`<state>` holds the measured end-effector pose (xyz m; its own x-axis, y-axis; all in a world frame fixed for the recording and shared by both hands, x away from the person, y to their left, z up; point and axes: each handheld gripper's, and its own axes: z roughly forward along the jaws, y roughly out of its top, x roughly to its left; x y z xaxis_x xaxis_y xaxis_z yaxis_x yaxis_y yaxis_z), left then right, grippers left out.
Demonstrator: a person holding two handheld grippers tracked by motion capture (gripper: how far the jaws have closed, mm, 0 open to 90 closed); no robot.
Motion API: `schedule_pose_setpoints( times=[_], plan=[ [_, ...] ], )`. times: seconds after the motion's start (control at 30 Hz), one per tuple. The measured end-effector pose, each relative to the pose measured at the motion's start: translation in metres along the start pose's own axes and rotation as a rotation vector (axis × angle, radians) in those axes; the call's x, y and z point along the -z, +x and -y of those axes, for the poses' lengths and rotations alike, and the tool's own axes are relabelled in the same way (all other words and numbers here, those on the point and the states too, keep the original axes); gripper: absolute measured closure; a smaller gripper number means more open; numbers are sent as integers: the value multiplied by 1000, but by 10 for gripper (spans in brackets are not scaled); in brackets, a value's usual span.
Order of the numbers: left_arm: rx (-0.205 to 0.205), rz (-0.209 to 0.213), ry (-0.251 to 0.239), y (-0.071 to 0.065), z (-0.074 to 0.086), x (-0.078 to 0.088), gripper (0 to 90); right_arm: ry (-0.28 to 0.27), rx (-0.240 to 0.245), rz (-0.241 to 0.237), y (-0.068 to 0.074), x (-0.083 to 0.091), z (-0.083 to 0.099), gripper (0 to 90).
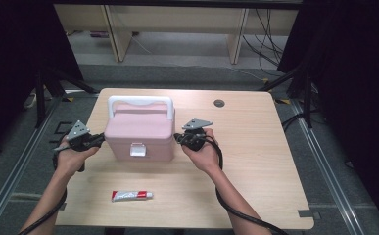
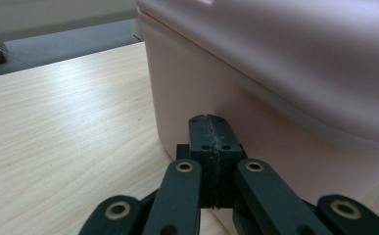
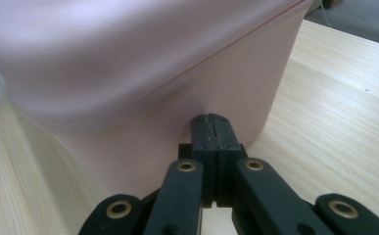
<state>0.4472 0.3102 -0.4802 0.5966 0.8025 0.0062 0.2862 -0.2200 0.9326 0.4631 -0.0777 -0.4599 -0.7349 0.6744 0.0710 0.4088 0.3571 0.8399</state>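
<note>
A pink lidded box [image 1: 139, 132] with a white handle [image 1: 139, 101] and a white front latch [image 1: 137, 149] stands on the wooden table [image 1: 255, 147]. My left gripper [image 1: 100, 140] is shut, its tips pressed against the box's left wall [image 2: 197, 88]. My right gripper [image 1: 177, 138] is shut too, its tips against the box's right wall [image 3: 187, 98]. In the left gripper view the jaws [image 2: 210, 128] meet with nothing between them; the right gripper view shows the same [image 3: 213, 128]. A small white and red tube [image 1: 131, 196] lies near the table's front edge.
A round cable hole [image 1: 219, 103] sits at the table's back right. Black frames and cables stand on the floor around the table. Bare wood stretches to the right of the box [image 1: 260, 161].
</note>
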Motion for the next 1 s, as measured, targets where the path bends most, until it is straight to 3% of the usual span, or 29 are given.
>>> schedule_pose_setpoints(
  times=[0.1, 0.13, 0.23, 0.27, 0.3, 0.33, 0.37, 0.4, 0.47, 0.63, 0.7, 0.8, 0.83, 0.87, 0.93, 1.0],
  plan=[
    [-6, 8, 13, -3, 0, 2, 900, -9, 23, -5, 0, 0, 1, 900],
    [-15, 13, 18, -4, 0, 4, 900, -5, -9, -9, 3, 1, 1, 900],
    [-64, 6, 39, -8, -2, 8, 900, -4, 5, -15, 5, 4, 3, 900],
    [-74, 4, 40, -9, -2, 9, 900, -5, 32, -17, 5, 5, 3, 900],
    [-65, 5, 45, -12, -2, 11, 900, 9, 21, -8, 9, 9, 5, 900],
    [-75, 4, 50, -15, -1, 15, 900, -2, 41, -11, 9, 9, 6, 900],
    [-77, 6, 49, -17, 0, 17, 900, 0, 14, -22, 12, 11, 7, 900],
    [-85, 5, 50, -18, 1, 20, 900, -2, 47, -7, 12, 13, 8, 900],
    [-80, 5, 50, -21, 2, 22, 900, 0, 28, -24, 17, 16, 11, 900],
    [-96, 12, 50, -28, 5, 31, 900, 2, 56, -19, 20, 22, 14, 900],
    [-67, 12, 46, -30, 7, 31, 899, 17, 56, -21, 20, 23, 14, 900],
    [-70, 11, 45, -29, 8, 32, 898, 18, 61, -21, 20, 23, 13, 900],
    [-82, -3, 56, -28, 8, 33, 828, 31, 67, -21, 21, 24, 14, 885],
    [-91, -5, 51, -27, 8, 33, 828, 31, 67, -21, 21, 24, 14, 885],
    [-74, -24, 50, -24, 10, 37, 708, 18, 83, 10, 20, 31, 17, 817],
    [-52, -37, 47, -23, 13, 44, 684, 28, 82, 8, 19, 34, 18, 803]
  ],
)
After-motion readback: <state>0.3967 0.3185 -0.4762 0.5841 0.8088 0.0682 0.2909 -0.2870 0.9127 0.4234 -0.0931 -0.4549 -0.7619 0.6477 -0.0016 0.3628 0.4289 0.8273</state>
